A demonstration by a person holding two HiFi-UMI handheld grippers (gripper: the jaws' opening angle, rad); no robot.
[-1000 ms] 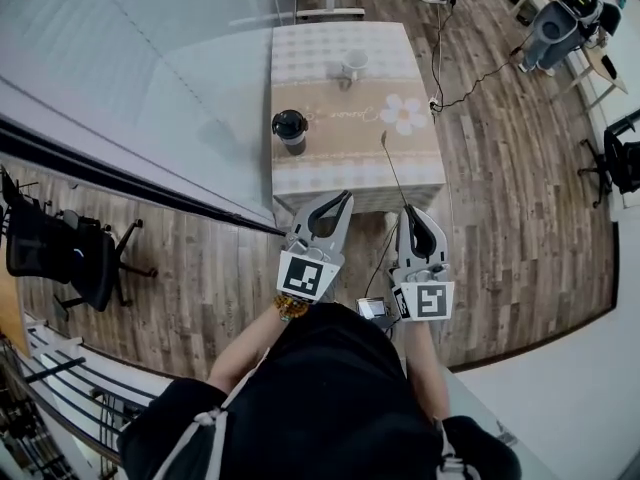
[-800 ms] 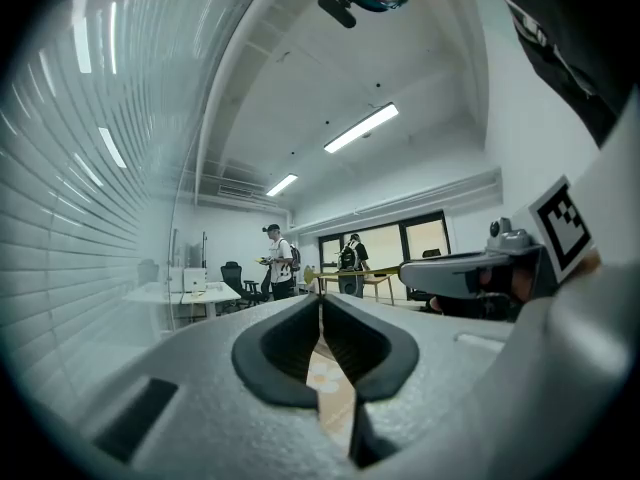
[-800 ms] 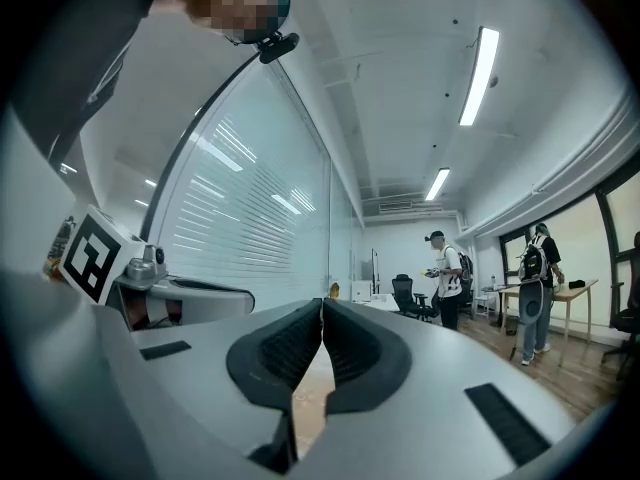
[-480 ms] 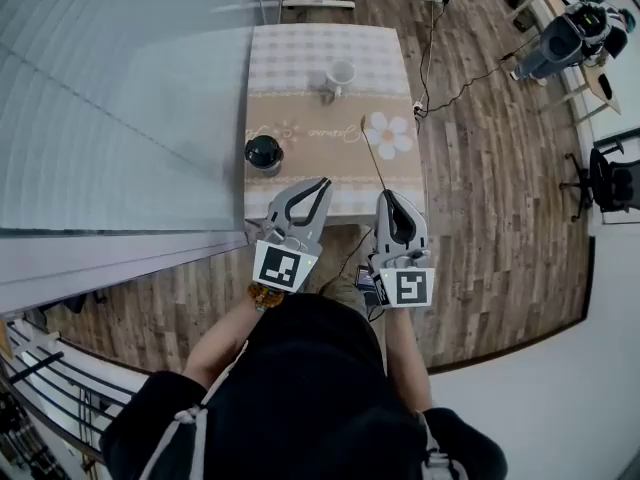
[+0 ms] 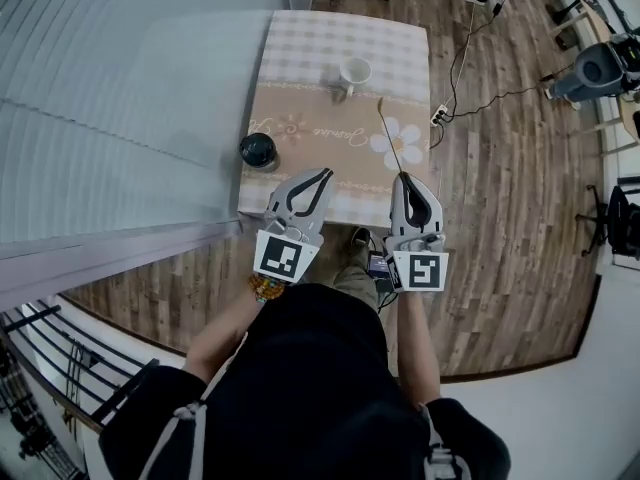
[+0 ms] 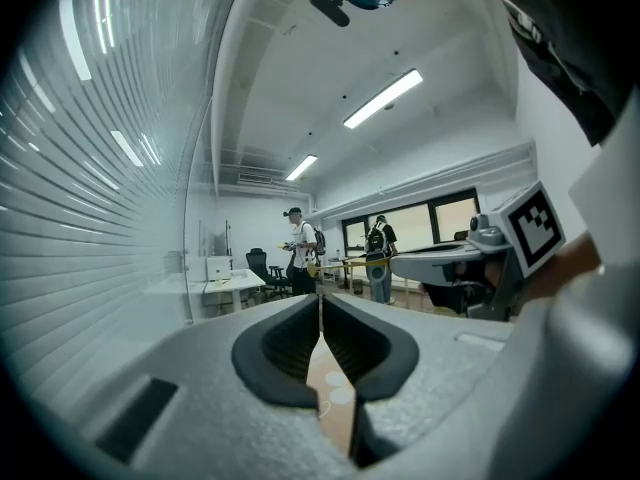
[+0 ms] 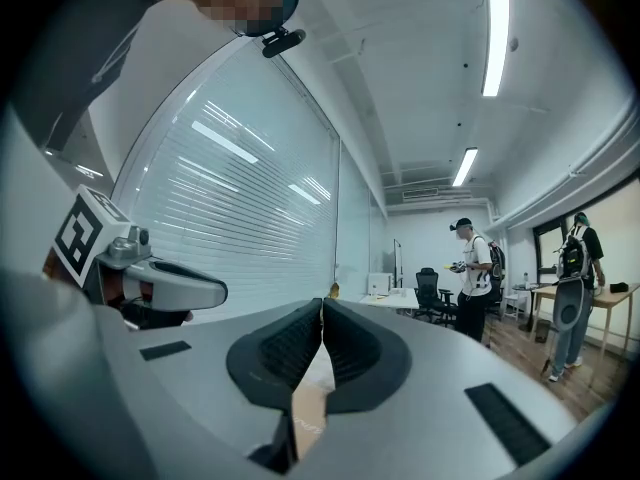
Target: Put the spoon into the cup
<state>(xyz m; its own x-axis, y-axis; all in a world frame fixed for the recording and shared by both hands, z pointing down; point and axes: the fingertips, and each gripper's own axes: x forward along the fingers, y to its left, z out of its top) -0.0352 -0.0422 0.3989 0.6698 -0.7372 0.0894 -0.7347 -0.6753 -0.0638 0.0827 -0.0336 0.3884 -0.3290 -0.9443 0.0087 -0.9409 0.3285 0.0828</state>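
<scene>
A white cup (image 5: pixel 354 70) stands toward the far end of the small table (image 5: pixel 300 58). My right gripper (image 5: pixel 405 176) hovers over the table's near edge, shut on a long thin spoon (image 5: pixel 390 138) that points away toward the flower print. In the right gripper view the jaws (image 7: pixel 322 306) are closed, and the spoon's small bowl (image 7: pixel 333 290) shows just past them. My left gripper (image 5: pixel 325 173) hangs beside it, also over the near edge. In the left gripper view (image 6: pixel 320 303) its jaws meet with nothing between them.
A black lidded tumbler (image 5: pixel 258 151) stands near the table's left edge. A glass wall with blinds (image 5: pixel 120 88) runs along the left. A power strip (image 5: pixel 440 116) and cables lie on the wooden floor to the right. Two people (image 6: pixel 300 258) stand far off.
The table has come closer and sits more squarely ahead. Both grippers now reach its near edge. The right one still holds the spoon, and the left stays shut.
</scene>
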